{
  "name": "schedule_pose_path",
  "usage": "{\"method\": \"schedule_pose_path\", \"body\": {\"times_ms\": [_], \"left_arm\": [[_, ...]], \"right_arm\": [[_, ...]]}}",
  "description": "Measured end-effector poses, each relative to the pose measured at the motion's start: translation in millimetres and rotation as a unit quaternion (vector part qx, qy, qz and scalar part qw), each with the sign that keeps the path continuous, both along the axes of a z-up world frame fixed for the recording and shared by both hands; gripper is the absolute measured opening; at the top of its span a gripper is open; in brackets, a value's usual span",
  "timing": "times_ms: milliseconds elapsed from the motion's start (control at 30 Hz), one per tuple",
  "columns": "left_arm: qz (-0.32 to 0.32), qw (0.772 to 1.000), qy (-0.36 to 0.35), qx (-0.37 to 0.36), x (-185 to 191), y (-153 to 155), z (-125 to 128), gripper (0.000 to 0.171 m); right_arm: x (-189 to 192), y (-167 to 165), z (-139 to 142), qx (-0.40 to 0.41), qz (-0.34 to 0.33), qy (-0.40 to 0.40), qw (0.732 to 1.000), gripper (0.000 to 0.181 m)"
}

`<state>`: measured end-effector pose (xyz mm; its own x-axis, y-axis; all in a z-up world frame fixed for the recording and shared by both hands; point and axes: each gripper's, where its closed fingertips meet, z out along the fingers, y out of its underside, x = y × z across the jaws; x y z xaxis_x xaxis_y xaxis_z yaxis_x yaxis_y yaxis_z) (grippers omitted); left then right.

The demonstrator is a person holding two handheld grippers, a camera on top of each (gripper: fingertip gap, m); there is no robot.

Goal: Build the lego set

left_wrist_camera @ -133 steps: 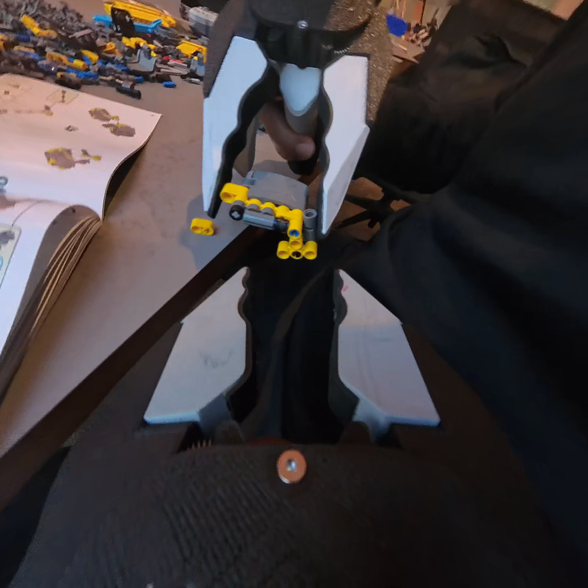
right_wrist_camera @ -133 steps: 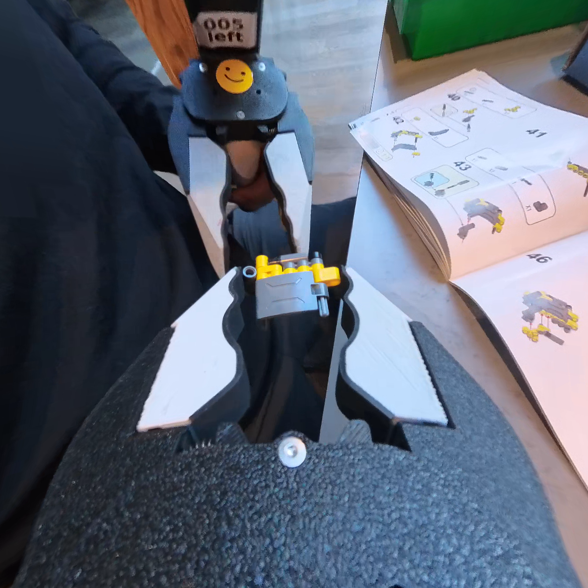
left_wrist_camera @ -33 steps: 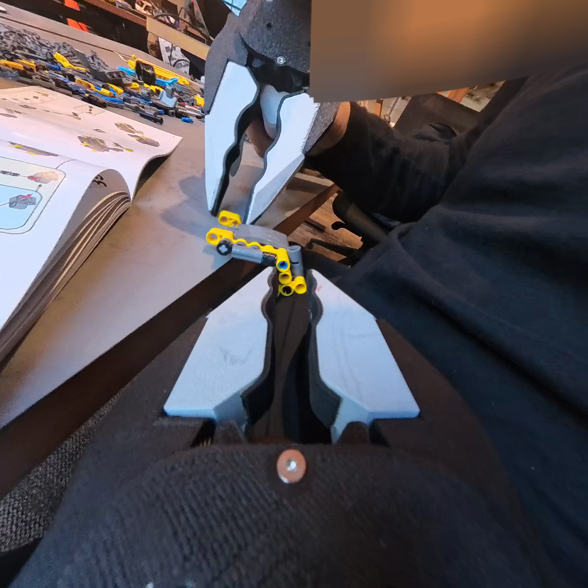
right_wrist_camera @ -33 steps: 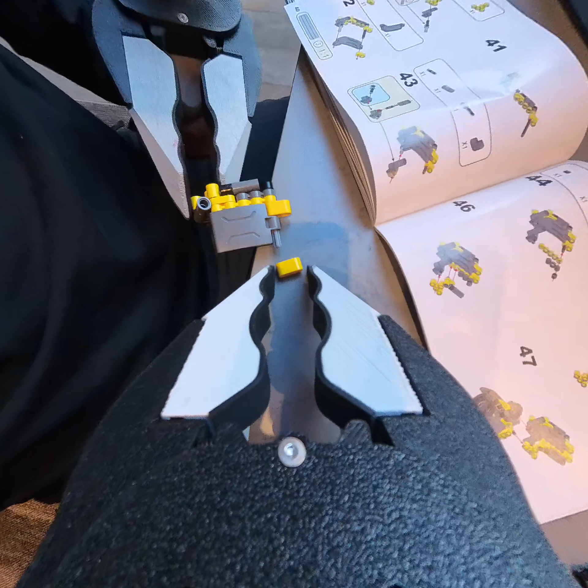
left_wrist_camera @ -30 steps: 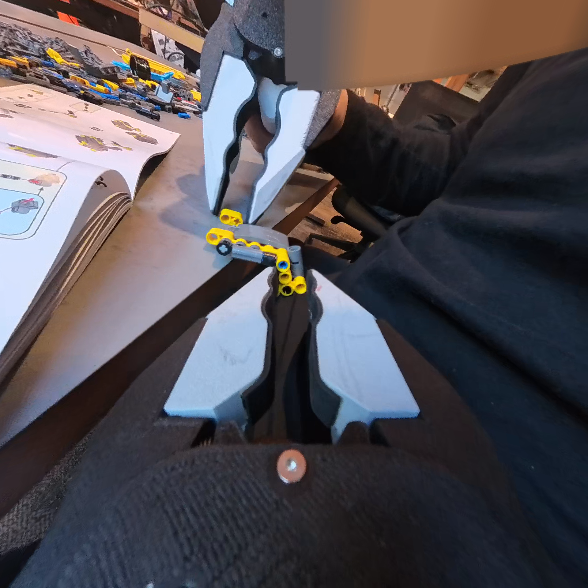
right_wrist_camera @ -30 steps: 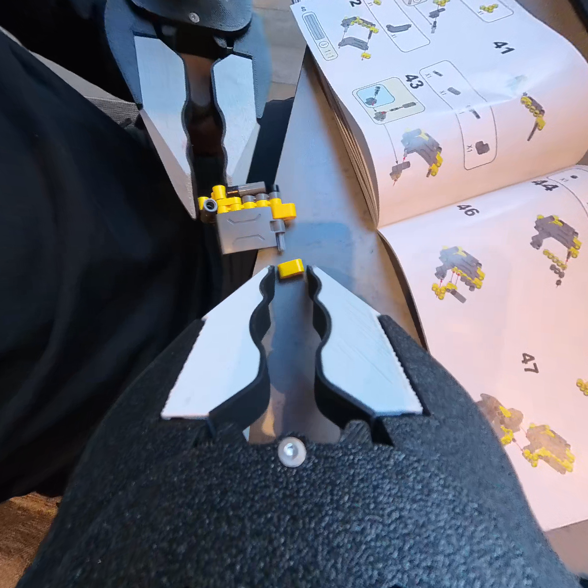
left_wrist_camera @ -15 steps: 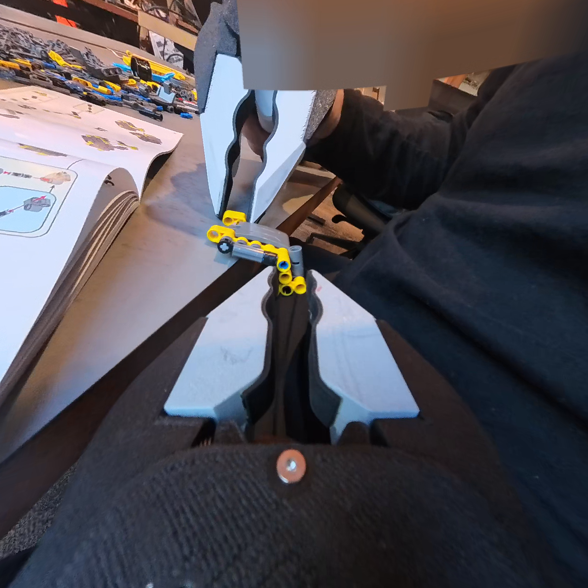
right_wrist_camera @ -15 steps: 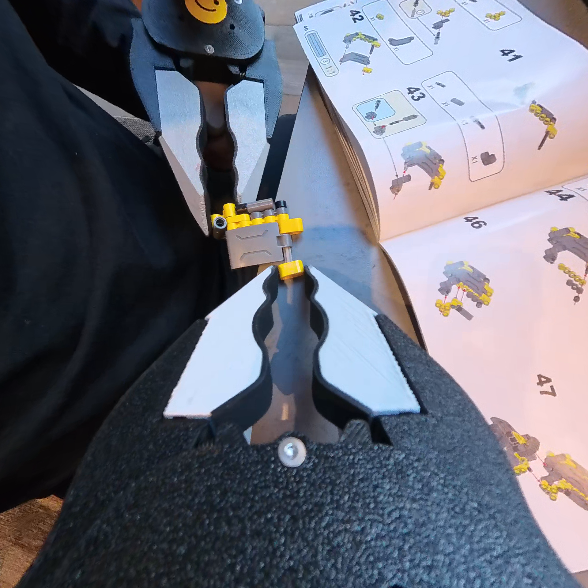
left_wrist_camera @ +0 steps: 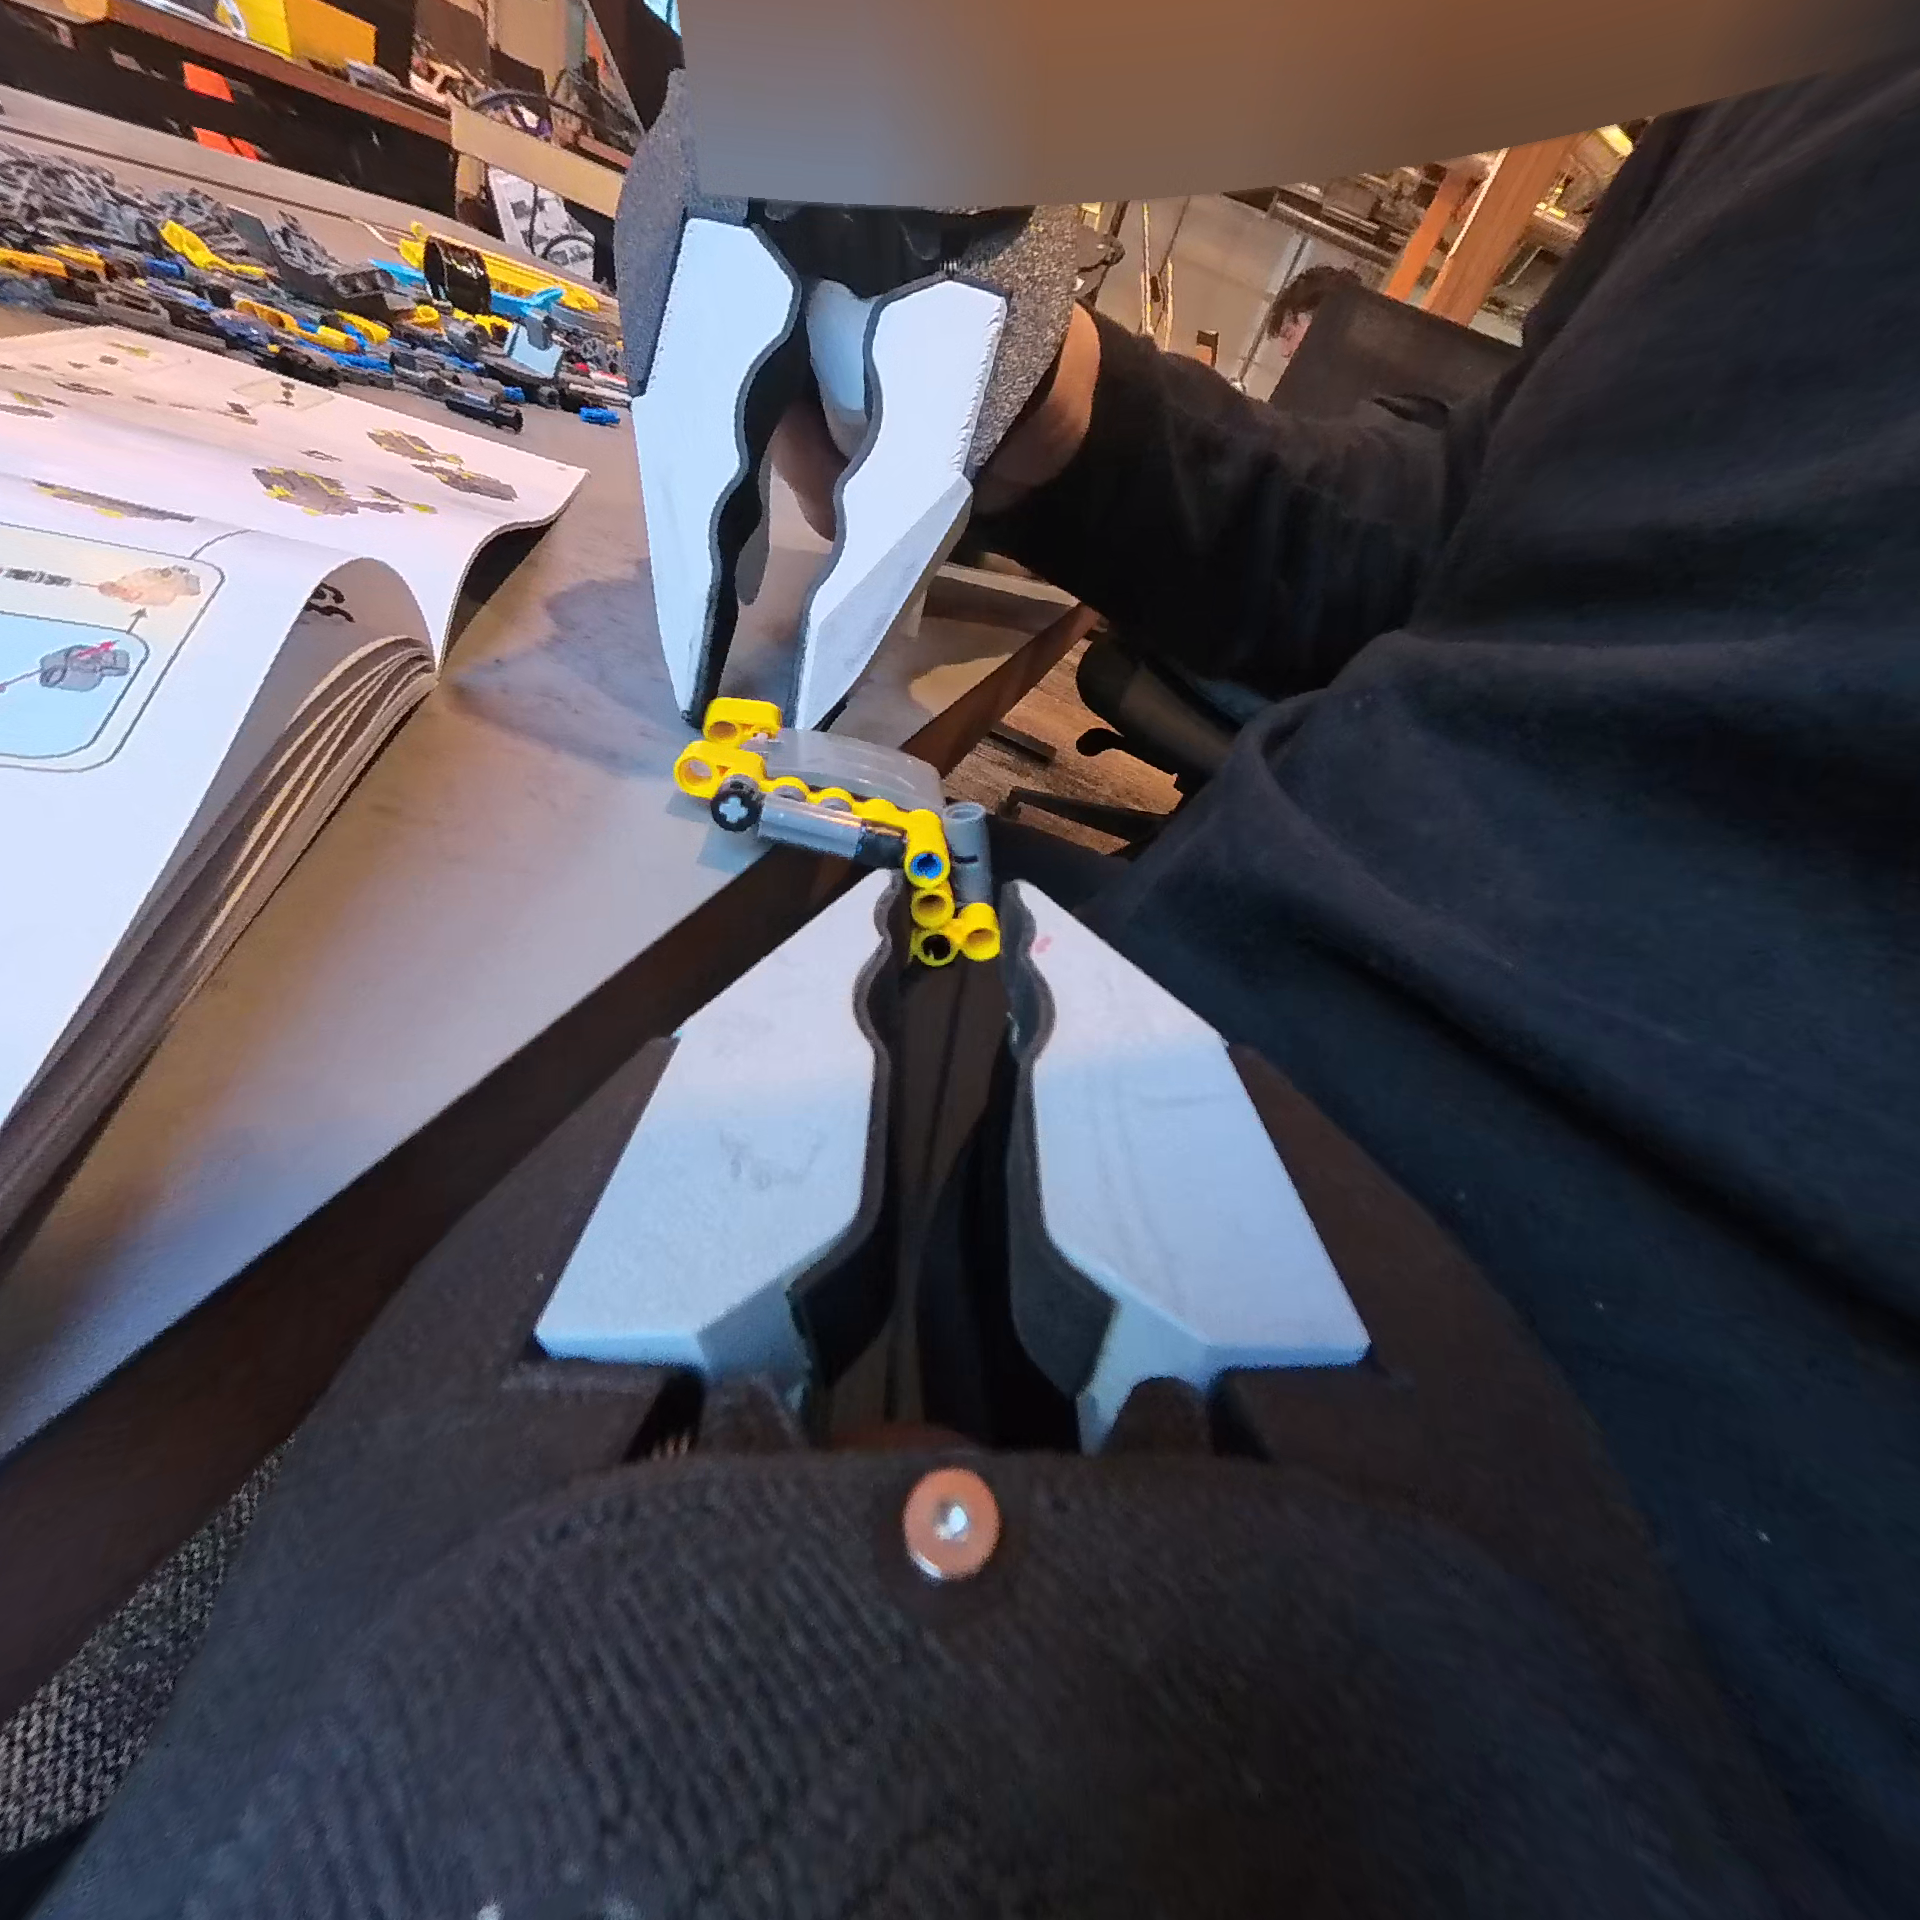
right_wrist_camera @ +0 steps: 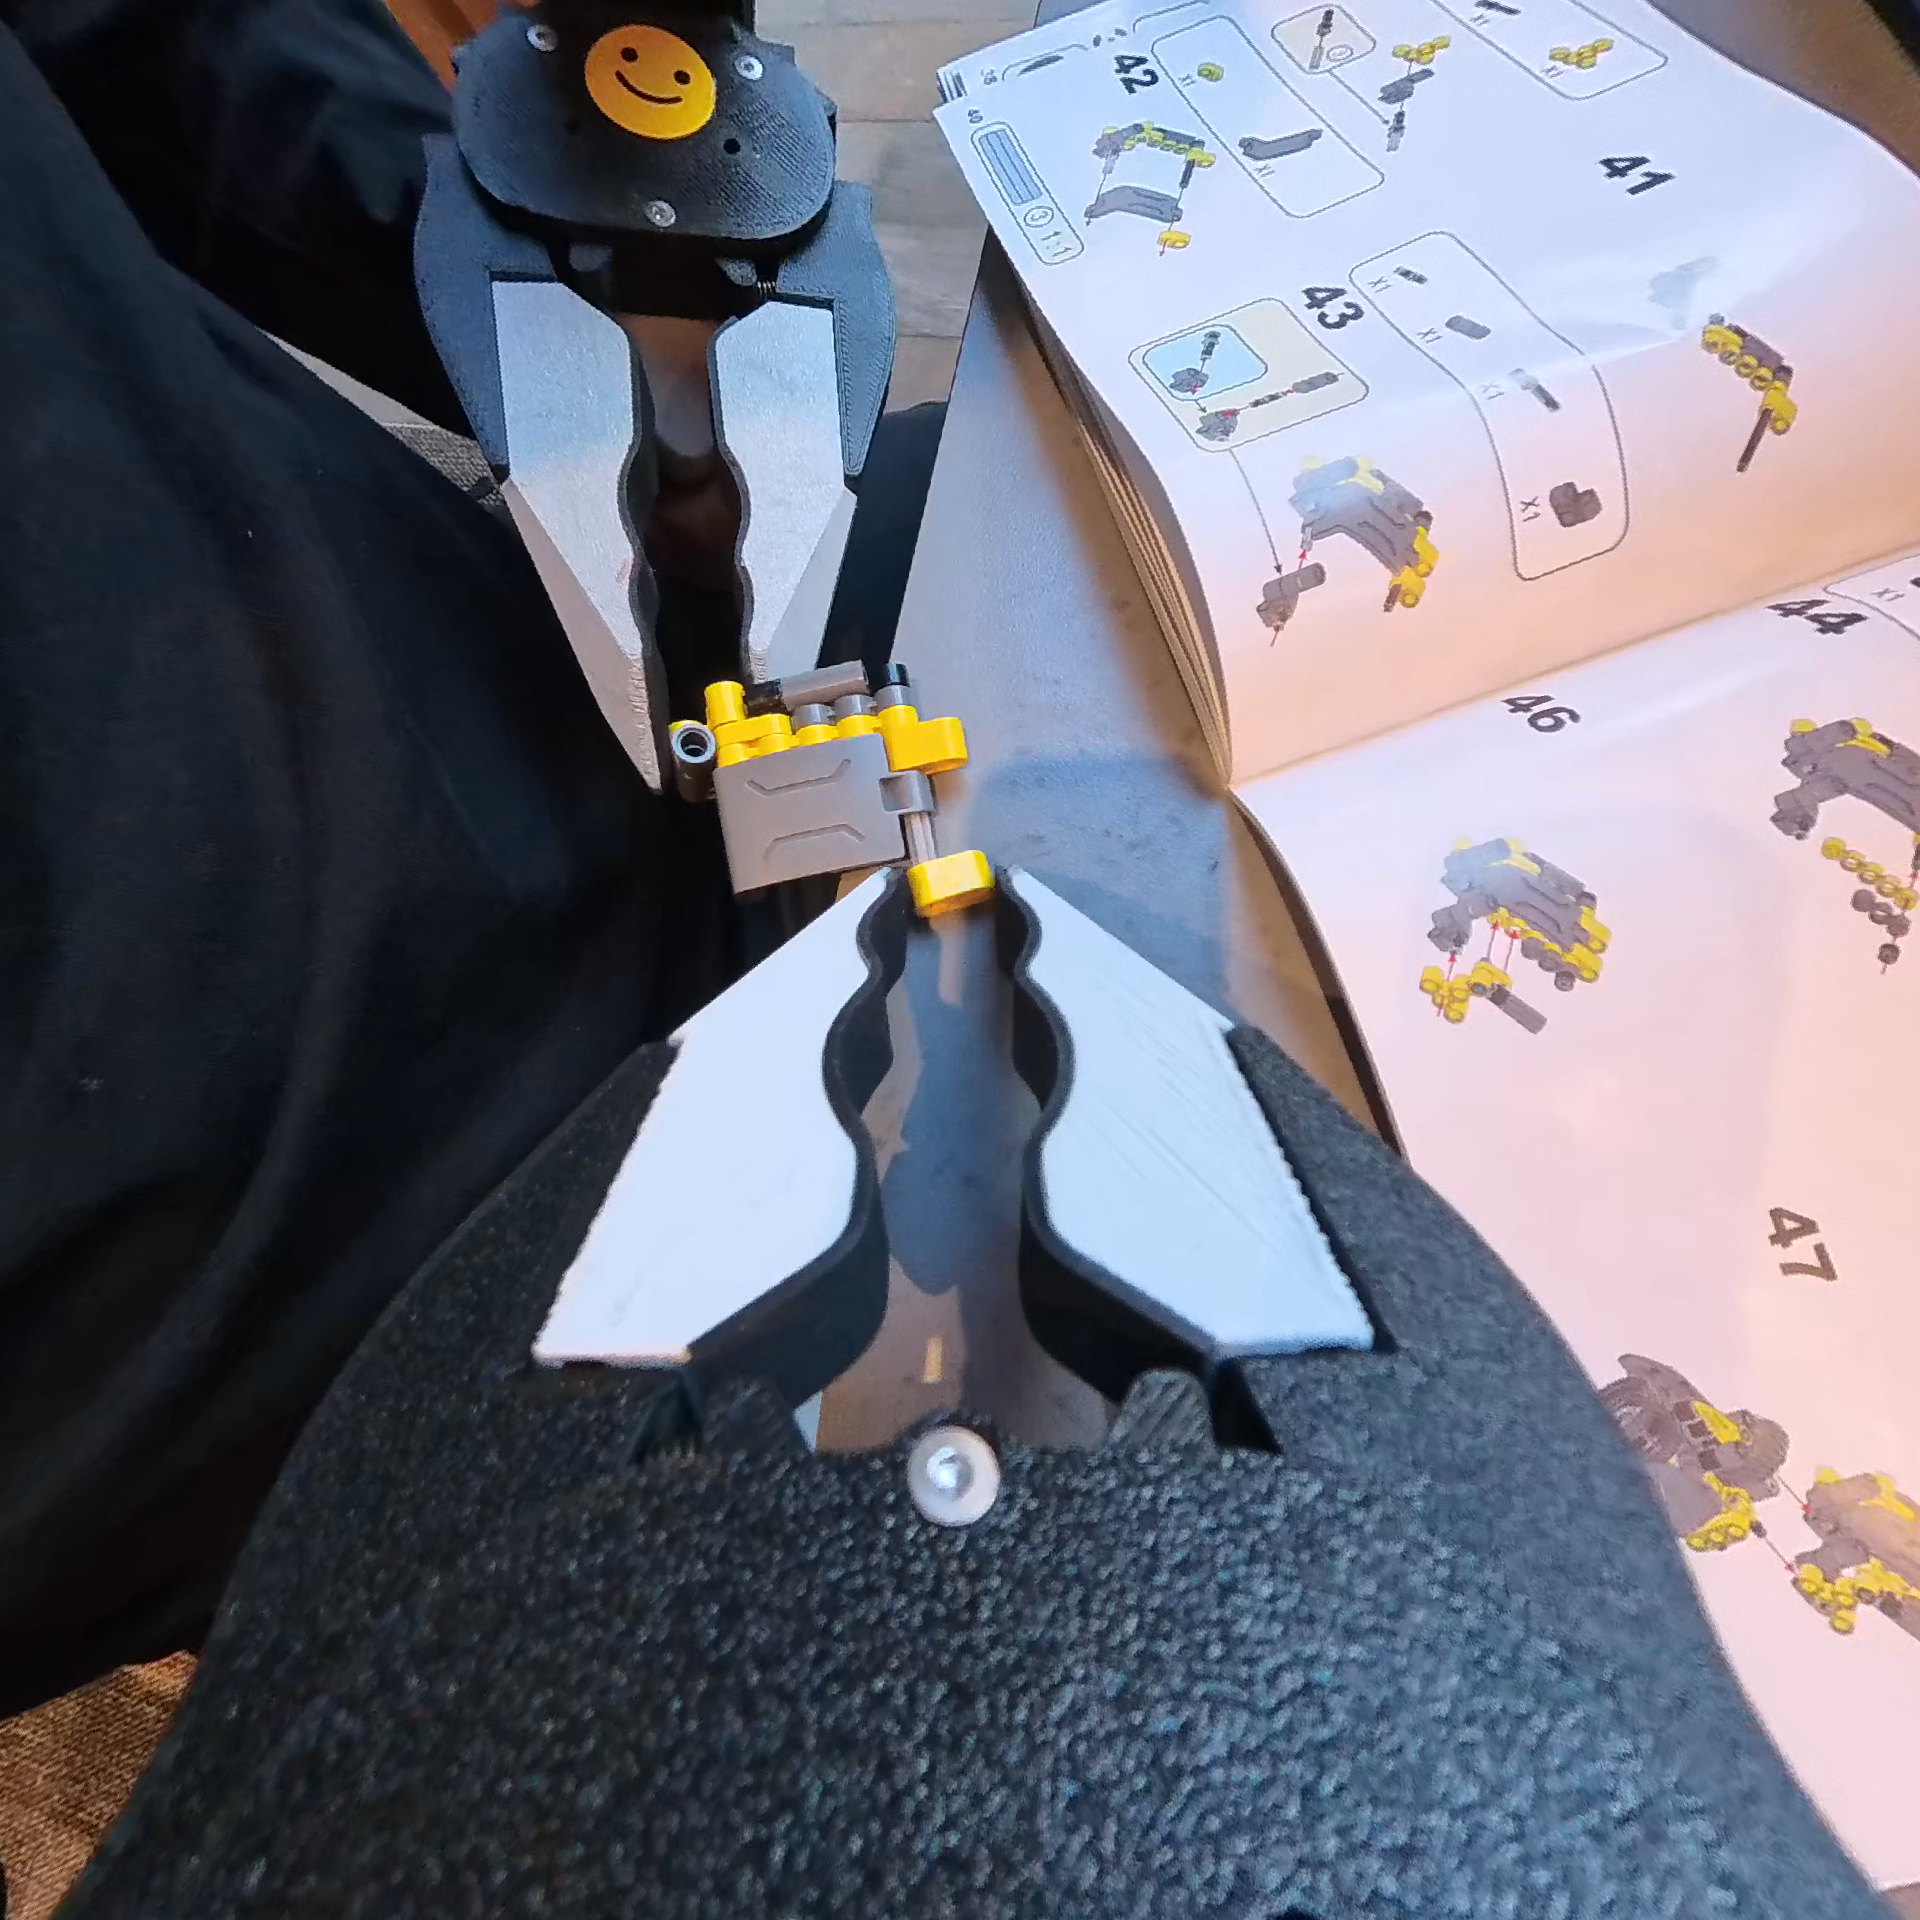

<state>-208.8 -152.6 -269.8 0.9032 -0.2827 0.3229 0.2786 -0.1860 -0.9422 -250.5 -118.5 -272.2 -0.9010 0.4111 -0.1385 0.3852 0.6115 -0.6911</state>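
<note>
Left wrist view: my left claw (left_wrist_camera: 951, 914) clenched on brick assembly (left_wrist_camera: 821, 800) at desk (left_wrist_camera: 436, 914) edge, booklet (left_wrist_camera: 208, 582) left; right wrist view: my right claw (right_wrist_camera: 948, 881) pinching small yellow piece (right_wrist_camera: 950, 881) against assembly's axle, booklet right.

We find the left claw (left_wrist_camera: 948, 914) closed on the near end of a small yellow-and-grey brick assembly (left_wrist_camera: 831, 805), gripping its yellow connector cluster. The assembly reaches out over the edge of the grey tabletop (left_wrist_camera: 416, 904). Opposite, the right claw (left_wrist_camera: 743, 717) points down with its tips pinching a small yellow piece (left_wrist_camera: 742, 717) that sits against the assembly's far end. A hand shows behind that claw, with a dark sleeve (left_wrist_camera: 1247, 520). An open instruction booklet (left_wrist_camera: 208, 582) lies left on the tabletop; loose yellow, blue and black parts (left_wrist_camera: 312, 312) lie beyond it.
</note>
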Motion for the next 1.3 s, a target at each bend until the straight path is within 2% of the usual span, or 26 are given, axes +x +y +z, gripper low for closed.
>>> {"method": "schedule_pose_path", "body": {"times_ms": [200, 333, 500, 600, 800, 967, 1167, 1300], "left_arm": [[0.003, 1.0, -0.002, 0.001, -0.1, 1.9, -1.1, 0.016], [0.015, 1.0, -0.003, 0.0, -0.9, 5.0, -0.9, 0.016], [0.041, 0.999, 0.006, -0.002, -0.6, 9.8, -1.3, 0.016], [0.063, 0.998, 0.009, -0.004, -2.7, 13.1, -0.7, 0.016], [0.11, 0.993, 0.029, -0.01, -1.4, 21.1, -1.0, 0.016], [0.121, 0.992, 0.039, -0.014, 1.0, 23.4, -2.1, 0.016], [0.135, 0.99, 0.037, -0.015, 0.8, 21.7, -2.2, 0.016], [0.138, 0.99, 0.038, -0.013, 1.3, 23.6, -2.3, 0.016]], "right_arm": [[-0.4, 1.0, -0.1, 0.004, -0.002, 0.003, 1.0, 0.016], [-0.2, 6.0, 1.5, 0.001, -0.016, -0.014, 1.0, 0.032], [4.6, 12.1, 5.0, -0.007, -0.052, -0.035, 0.998, 0.041], [4.5, 14.9, 10.8, -0.03, -0.113, -0.064, 0.991, 0.043], [-0.7, 6.7, 24.2, -0.103, -0.26, -0.115, 0.953, 0.05], [-7.0, 11.8, 5.1, -0.036, -0.337, -0.073, 0.938, 0.047], [-7.0, -1.9, 7.2, -0.021, -0.321, -0.049, 0.945, 0.059], [-7.2, -3.4, 3.9, -0.011, -0.33, -0.053, 0.943, 0.058]]}}
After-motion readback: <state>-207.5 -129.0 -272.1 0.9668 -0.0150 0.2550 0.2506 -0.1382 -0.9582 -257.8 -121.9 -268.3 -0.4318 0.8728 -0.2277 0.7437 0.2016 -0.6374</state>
